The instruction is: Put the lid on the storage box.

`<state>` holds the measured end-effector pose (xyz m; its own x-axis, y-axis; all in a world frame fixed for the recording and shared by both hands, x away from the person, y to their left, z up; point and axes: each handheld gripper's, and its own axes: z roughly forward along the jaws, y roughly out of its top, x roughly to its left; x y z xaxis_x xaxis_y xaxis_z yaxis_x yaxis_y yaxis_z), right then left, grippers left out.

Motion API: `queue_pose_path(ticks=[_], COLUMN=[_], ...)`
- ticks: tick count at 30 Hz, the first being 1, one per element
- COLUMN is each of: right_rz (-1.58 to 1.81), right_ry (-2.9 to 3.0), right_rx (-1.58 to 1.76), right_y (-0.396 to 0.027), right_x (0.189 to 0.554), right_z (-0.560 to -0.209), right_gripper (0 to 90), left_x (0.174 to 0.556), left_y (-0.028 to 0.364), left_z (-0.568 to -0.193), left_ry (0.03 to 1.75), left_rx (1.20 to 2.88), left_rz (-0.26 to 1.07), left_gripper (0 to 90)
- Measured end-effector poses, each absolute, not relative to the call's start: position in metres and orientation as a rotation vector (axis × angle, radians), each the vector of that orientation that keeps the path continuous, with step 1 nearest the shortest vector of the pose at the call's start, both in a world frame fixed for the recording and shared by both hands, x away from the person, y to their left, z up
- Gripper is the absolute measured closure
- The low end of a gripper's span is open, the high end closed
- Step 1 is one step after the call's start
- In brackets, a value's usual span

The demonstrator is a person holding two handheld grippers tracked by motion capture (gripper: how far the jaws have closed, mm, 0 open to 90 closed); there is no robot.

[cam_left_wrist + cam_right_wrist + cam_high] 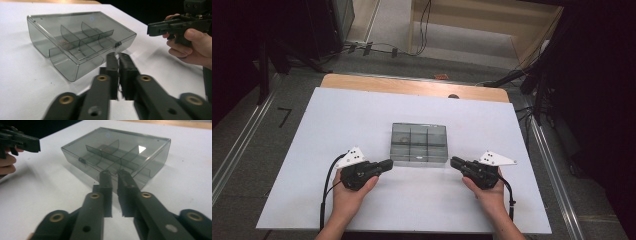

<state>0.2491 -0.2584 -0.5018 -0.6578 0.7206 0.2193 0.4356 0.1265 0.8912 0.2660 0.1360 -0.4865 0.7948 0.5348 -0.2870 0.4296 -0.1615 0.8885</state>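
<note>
A smoky clear plastic box (419, 144) with its lid down and inner dividers sits in the middle of the white table. My left gripper (389, 163) points at its near left corner from just short of it. In the left gripper view the box (80, 42) lies ahead to the left, and the left gripper's (118, 57) jaws stand a thin slit apart with nothing between them. My right gripper (453, 161) points at the near right corner, also apart from it. The right gripper's (113, 173) jaws show a narrow empty gap in front of the box (117, 152).
The white sheet (362, 115) covers the table, and a wooden strip (412, 86) shows along its far edge. Beyond lie cables on the floor and dark equipment at both sides. The other hand's gripper shows far off in each gripper view.
</note>
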Motion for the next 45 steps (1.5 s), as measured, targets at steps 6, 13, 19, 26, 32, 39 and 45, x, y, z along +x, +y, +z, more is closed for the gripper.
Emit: queue_pose_path(ticks=[6,13,19,26,32,39,45], right_rz=[1.519,1.503,1.485,1.466,1.462,1.461,1.470], right_ry=[2.140,2.114,2.088,2.072,2.055,2.035,2.020], right_rx=[1.108,1.099,1.115,1.132,1.149,1.170,1.200], right_y=[-0.261,-0.268,-0.280,-0.294,-0.306,-0.322,-0.340], right_x=[0.238,0.227,0.220,0.212,0.206,0.199,0.197], right_z=[-0.492,-0.485,-0.483,-0.482,-0.481,-0.480,-0.484], right_gripper=[54.6,35.5,25.7,17.5,13.4,8.5,4.3], left_x=[0.256,0.249,0.243,0.238,0.235,0.233,0.234], left_y=[0.147,0.163,0.174,0.187,0.198,0.219,0.236], left_z=[-0.478,-0.471,-0.469,-0.470,-0.469,-0.470,-0.469], left_ry=[0.714,0.724,0.741,0.766,0.776,0.805,0.824], left_rx=[1.774,1.740,1.727,1.727,1.718,1.703,1.649], left_rz=[0.169,0.198,0.220,0.234,0.232,0.225,0.223], left_gripper=[66.8,49.0,37.9,30.0,23.4,6.9,1.7])
